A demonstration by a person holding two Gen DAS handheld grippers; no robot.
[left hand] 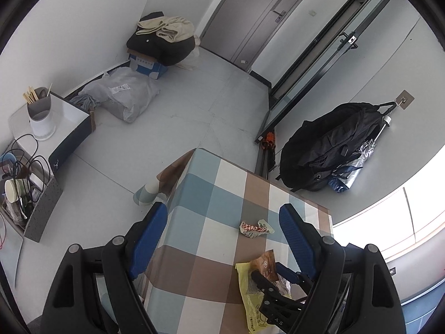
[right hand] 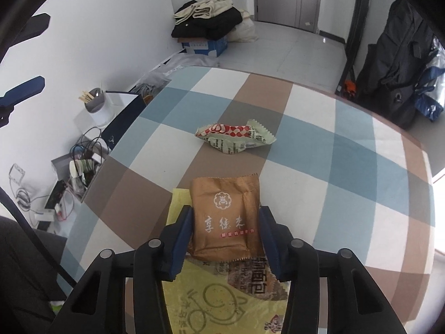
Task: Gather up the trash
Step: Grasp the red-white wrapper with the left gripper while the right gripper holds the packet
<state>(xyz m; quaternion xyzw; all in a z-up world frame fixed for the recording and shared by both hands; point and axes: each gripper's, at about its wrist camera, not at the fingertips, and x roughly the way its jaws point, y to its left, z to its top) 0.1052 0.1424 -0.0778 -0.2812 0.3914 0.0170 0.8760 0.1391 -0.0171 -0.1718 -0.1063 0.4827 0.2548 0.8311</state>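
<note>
Right gripper [right hand: 225,229] fingers pinch the brown snack packet [right hand: 225,220], long axis toward twelve o'clock; crumpled red-and-green wrapper [right hand: 236,137] lies crosswise, nine-to-three. Left gripper [left hand: 222,239] gapes wide, empty.

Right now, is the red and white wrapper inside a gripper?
No, the red and white wrapper lies alone on the checked tablecloth, beyond the right gripper, which is closed on the brown packet.
</note>
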